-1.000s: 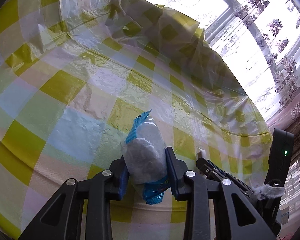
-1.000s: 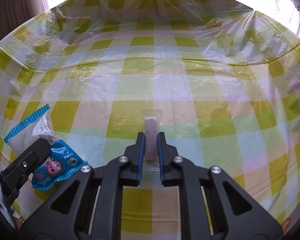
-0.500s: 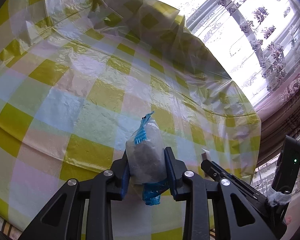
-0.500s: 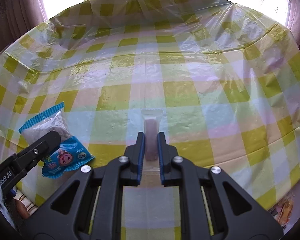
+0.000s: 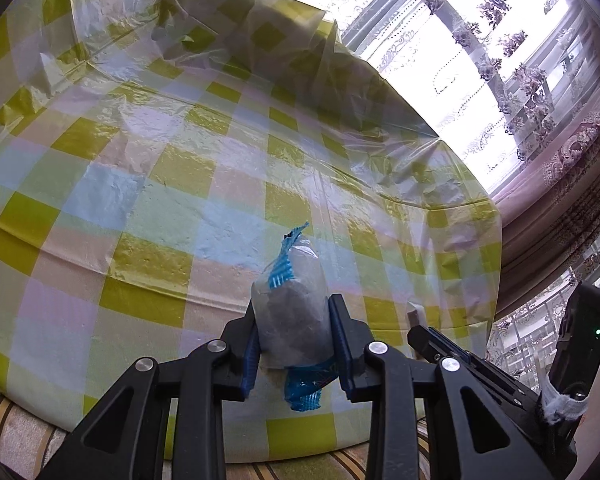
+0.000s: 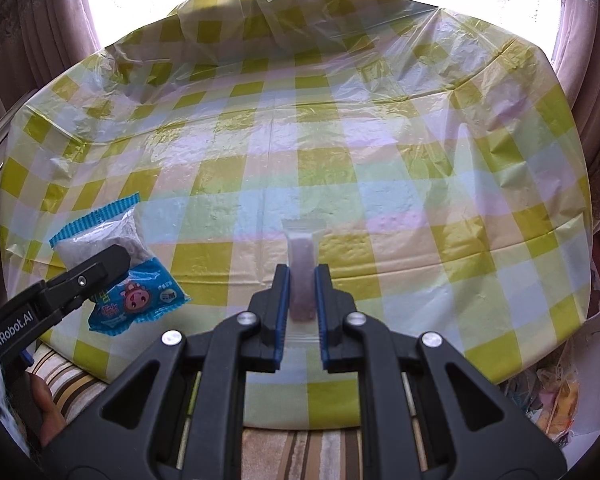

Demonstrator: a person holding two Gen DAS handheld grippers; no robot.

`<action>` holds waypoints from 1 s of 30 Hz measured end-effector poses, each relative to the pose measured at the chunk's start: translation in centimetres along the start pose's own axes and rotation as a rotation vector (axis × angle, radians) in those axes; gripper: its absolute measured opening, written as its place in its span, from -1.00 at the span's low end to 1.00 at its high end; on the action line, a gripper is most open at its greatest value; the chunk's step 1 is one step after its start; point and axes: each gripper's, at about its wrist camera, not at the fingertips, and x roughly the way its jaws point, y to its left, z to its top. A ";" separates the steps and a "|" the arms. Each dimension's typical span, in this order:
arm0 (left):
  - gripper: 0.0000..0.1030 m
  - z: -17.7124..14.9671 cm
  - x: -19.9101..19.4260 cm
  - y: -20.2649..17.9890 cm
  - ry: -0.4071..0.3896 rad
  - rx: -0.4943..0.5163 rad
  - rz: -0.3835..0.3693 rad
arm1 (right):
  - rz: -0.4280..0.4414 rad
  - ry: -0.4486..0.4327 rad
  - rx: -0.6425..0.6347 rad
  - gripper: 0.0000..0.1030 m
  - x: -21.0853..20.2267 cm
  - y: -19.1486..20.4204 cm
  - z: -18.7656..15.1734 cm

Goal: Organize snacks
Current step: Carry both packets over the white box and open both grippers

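My left gripper (image 5: 293, 322) is shut on a blue-and-clear snack bag (image 5: 290, 308) and holds it in the air above the near edge of the checked table (image 5: 160, 184). The bag also shows in the right wrist view (image 6: 116, 264), clamped by the left gripper's finger (image 6: 100, 270). My right gripper (image 6: 301, 288) is shut on a thin clear-wrapped pinkish snack bar (image 6: 301, 268), held upright above the table's near side. The right gripper's black body (image 5: 460, 364) shows at the lower right of the left wrist view.
The table wears a yellow, blue and pink checked plastic cloth (image 6: 340, 152), crumpled at the far edge. Curtains and a bright window (image 5: 520, 40) stand behind it. A striped fabric surface (image 6: 300, 452) lies below the near edge. Bagged items (image 6: 560, 396) lie at the lower right.
Both grippers have pulled back and risen from the table with their snacks still held; more of the table's near edge and the striped surface below now show.
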 end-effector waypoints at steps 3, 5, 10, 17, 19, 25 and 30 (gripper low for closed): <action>-0.37 -0.6 -0.4 -0.7 0.008 0.013 -0.008 | 0.006 0.000 0.000 -0.70 -0.8 -0.4 -0.6; -0.37 -0.9 -0.6 -1.2 0.016 0.017 -0.018 | 0.009 0.000 0.003 -0.70 -1.2 -0.7 -0.9; -0.37 -2.1 -1.0 -3.0 0.044 0.042 -0.055 | 0.017 -0.003 0.009 -0.70 -2.6 -1.8 -1.7; -0.37 -4.1 -1.3 -6.4 0.087 0.111 -0.107 | 0.006 0.004 0.015 -0.70 -4.6 -3.9 -3.0; -0.37 -4.5 -1.3 -7.4 0.097 0.132 -0.121 | -0.005 0.006 0.009 -0.70 -5.1 -4.6 -3.3; -0.37 -5.5 -1.0 -10.0 0.137 0.181 -0.163 | -0.039 0.012 0.000 -0.70 -6.7 -7.0 -4.5; -0.37 -6.4 -0.1 -11.8 0.204 0.211 -0.210 | -0.069 0.027 0.032 -0.70 -8.2 -10.4 -6.0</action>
